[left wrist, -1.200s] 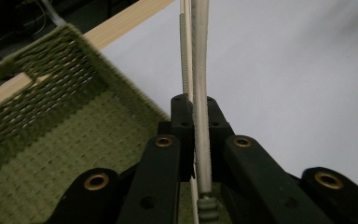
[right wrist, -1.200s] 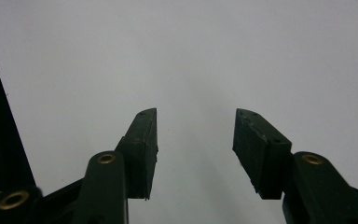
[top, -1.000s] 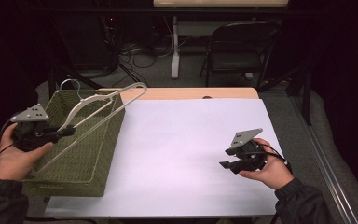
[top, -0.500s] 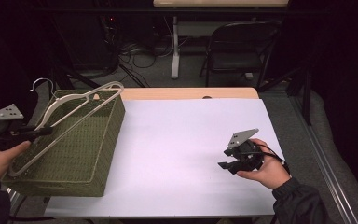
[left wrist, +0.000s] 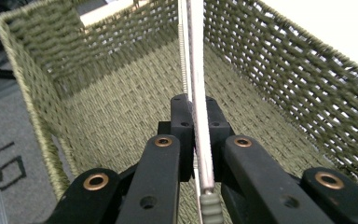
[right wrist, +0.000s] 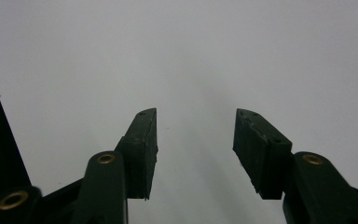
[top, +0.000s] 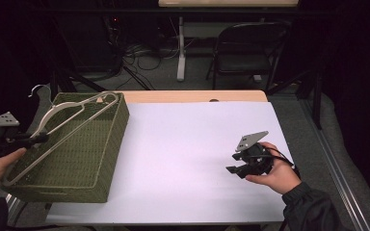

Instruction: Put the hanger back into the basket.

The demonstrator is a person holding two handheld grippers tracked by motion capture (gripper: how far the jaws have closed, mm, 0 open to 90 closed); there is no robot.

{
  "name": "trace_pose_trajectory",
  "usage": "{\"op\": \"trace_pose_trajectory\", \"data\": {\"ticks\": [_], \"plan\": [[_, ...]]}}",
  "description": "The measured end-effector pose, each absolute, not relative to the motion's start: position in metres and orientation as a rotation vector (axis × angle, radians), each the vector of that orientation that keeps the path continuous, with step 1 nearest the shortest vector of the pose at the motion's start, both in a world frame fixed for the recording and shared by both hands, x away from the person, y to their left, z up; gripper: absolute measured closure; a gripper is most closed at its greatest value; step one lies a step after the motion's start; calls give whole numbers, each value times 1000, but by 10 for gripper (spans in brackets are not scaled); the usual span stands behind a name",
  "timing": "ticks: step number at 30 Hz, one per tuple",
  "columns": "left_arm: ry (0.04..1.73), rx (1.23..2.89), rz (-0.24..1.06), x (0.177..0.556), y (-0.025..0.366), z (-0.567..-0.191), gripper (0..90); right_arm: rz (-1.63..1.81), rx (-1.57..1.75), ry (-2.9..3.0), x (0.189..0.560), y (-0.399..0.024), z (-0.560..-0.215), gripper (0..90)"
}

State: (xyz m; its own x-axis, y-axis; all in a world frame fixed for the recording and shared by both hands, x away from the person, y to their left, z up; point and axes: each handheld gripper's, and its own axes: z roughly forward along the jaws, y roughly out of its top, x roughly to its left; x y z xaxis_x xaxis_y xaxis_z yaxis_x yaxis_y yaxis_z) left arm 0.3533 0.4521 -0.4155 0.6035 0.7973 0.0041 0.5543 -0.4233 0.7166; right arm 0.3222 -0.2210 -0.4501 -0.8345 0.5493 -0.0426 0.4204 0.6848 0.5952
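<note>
Pulling outward toward 9 o'clock in the high view, the left claw has drawn the hanger and the green basket to the surface's edge since 1 second ago. In the left gripper view that claw is clenched on the hanger's rod (likely lifting it out next). In the right gripper view the right claw is released, idle at 4 o'clock.

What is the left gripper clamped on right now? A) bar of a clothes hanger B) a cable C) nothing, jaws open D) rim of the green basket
A: in the left gripper view the left gripper has its jaws shut on the thin bar of the hanger, which runs out over the woven basket; the high view shows the same hanger lying across the basket top.
</note>
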Motion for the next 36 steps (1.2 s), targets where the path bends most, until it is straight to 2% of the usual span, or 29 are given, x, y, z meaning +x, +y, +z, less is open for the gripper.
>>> {"op": "trace_pose_trajectory", "data": {"ticks": [9,14,19,24,26,30,36], "plan": [[1092,2158,378,369,448,-448,867,879,798,2671,326,-221,-458,498],[1082,2154,380,376,443,-459,866,894,790,2655,323,-218,-459,499],[1141,2215,400,378,444,-465,865,885,791,2658,321,-218,-456,498],[1156,2372,403,382,432,-474,842,855,793,2668,321,-220,-454,498],[1162,2375,402,382,431,-475,839,873,785,2667,321,-219,-455,498],[1206,2308,425,381,435,-472,785,864,783,2670,321,-219,-456,498],[1221,2186,444,370,442,-461,600,876,798,2666,322,-222,-460,498]]}}
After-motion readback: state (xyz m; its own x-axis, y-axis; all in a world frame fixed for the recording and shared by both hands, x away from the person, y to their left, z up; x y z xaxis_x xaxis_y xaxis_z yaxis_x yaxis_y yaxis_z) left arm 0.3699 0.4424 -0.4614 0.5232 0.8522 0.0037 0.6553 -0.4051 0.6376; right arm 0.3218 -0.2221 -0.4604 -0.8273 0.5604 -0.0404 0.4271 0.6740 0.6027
